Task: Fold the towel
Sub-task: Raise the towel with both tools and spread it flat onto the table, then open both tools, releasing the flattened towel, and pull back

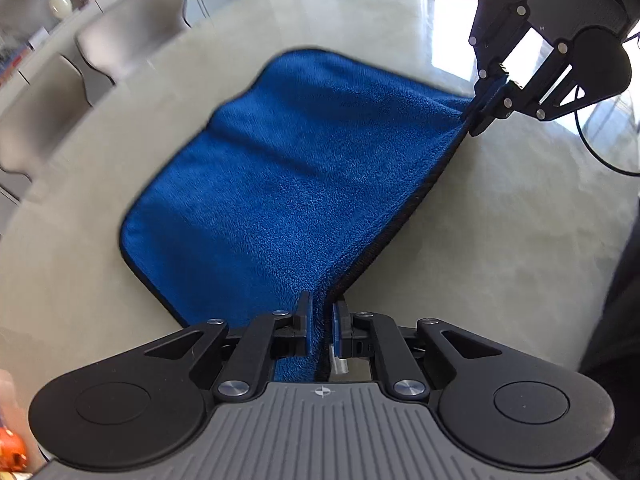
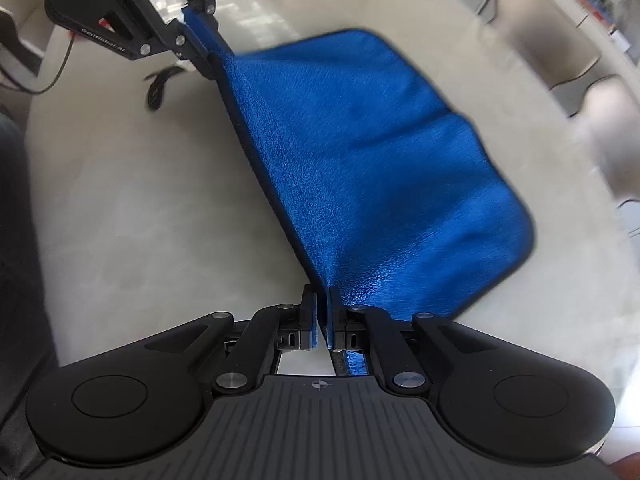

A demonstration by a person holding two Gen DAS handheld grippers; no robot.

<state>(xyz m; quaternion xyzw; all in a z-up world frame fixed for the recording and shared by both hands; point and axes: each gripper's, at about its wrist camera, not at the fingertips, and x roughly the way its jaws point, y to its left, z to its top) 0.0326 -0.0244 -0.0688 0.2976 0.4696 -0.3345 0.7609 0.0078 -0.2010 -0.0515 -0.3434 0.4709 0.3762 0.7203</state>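
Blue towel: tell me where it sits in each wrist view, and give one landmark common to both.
Left wrist view: blue towel fills the centre, running from the bottom tongs up to the right.
Right wrist view: blue towel fills the centre and right.
Shared landmark: the pale table under it.

The towel [image 1: 280,184] is plush blue cloth, fuzzy, with dark stitched edging. Beneath each hand-held gripper [image 1: 322,320], matt black plastic with bright metal rivets, the pale counter [image 1: 500,216] looks smooth, glossy and stone-like.
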